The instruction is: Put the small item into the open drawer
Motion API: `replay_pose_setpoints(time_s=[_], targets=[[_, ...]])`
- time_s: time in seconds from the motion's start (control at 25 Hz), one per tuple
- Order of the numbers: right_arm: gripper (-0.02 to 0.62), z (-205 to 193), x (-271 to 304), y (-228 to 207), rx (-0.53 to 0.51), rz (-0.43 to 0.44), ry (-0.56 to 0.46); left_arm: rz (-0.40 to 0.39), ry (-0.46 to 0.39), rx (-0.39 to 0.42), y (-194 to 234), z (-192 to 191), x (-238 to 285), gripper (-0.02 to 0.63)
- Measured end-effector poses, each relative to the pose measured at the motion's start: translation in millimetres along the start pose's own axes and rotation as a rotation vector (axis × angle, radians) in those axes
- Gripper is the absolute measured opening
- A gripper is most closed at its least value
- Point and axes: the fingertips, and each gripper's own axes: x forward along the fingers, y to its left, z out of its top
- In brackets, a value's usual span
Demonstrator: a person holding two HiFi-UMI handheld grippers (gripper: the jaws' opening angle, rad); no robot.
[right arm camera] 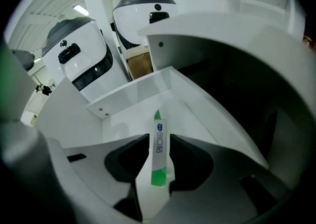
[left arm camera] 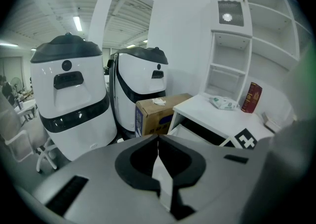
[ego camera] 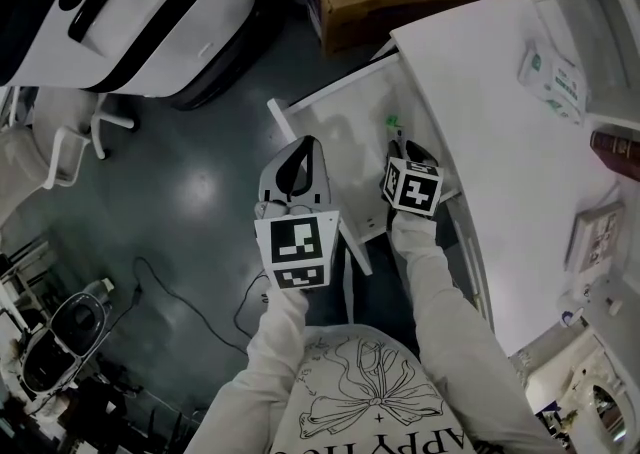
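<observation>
Release looked to be the step in hand. The slim white-and-green plastic tube (right arm camera: pixel 159 149) stood between the parted jaws of the right tool (right arm camera: pixel 159 138), a sliver of gap on either side, low inside the open white drawer (right arm camera: pixel 133 102) of the white desk (ego camera: pixel 480 142). Nothing else showed in that drawer. Next, I judged, would come a straight lift clear without snagging the tube. The left tool (left arm camera: pixel 158 145) hung closed on nothing, just outside the drawer.

Slim green-and-white tube (right arm camera: pixel 158 145) (blue print), in open white drawer (right arm camera: pixel 133 100)
</observation>
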Motion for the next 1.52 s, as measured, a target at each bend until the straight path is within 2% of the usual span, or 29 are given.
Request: replay_pose_setpoints(time_s=[0.24, 0.36, 1.0, 1.16, 1.52], targets=[[0.120, 30.7, -39.2, 5.5, -0.027, -0.011, -0.115, -0.003, -0.053, 0.015, -2.9, 25.9, -11.5, 0.006], [0.097, 50.7, -68.6, 13.1, -0.043, -0.006, -0.187, -0.004, -0.090, 0.021, -5.7, 43.3, -21.9, 0.006], [0.084, 157.2, -277.6, 30.2, -0.052, 0.028, -0.651, -0.039, -0.306, 0.058, -43.7, 136.9, -99.3, 0.006], [0.072, 168.5, -319.1, 31.4, -0.074, 0.016, -0.740, -0.043, -0.360, 0.074, -52.8, 156.9, -121.2, 0.006], [0.060, 174.3, -380.7, 35.5, -0.115, -0.010, -0.857, -0.049, -0.457, 0.108, -65.4, 187.6, -163.1, 0.006]])
